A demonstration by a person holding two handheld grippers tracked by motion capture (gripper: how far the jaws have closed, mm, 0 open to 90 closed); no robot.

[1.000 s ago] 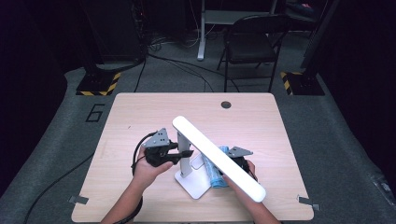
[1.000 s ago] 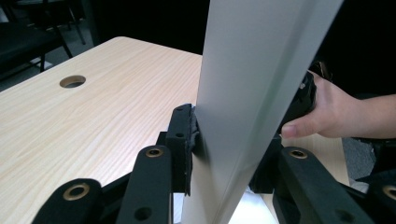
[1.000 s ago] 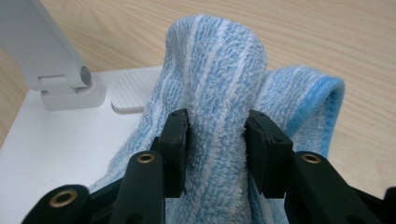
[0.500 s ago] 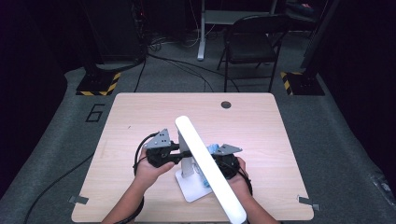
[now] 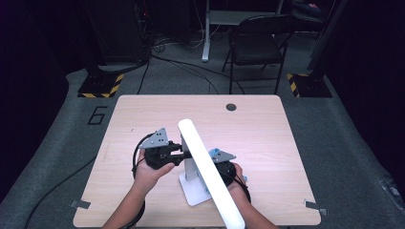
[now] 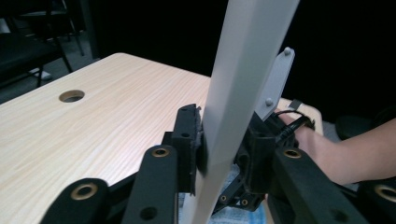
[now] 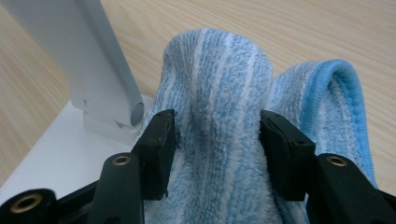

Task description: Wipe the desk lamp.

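Observation:
A white desk lamp stands on the wooden table [image 5: 267, 138]; its long head bar [image 5: 205, 167] slants over its flat base [image 5: 191, 193]. My left gripper [image 5: 179, 151] is shut on the lamp's upright stem [image 6: 233, 107], one jaw on each side of it [image 6: 224, 142]. My right gripper [image 5: 220, 164] sits partly under the head bar. In the right gripper view it [image 7: 217, 135] is shut on a bunched blue-and-white striped cloth [image 7: 219, 88], which rests on the lamp base [image 7: 56, 158] beside the stem's hinge [image 7: 126, 114].
A round cable hole [image 5: 231, 107] lies near the table's far edge. A black folding chair [image 5: 258, 43] and dark equipment stand beyond the table. Bare wood stretches to the left, right and far side of the lamp.
The near end of the lamp's head bar swung left toward the person. My right gripper moved left with the cloth, in under the bar and onto the base. The left gripper kept its hold.

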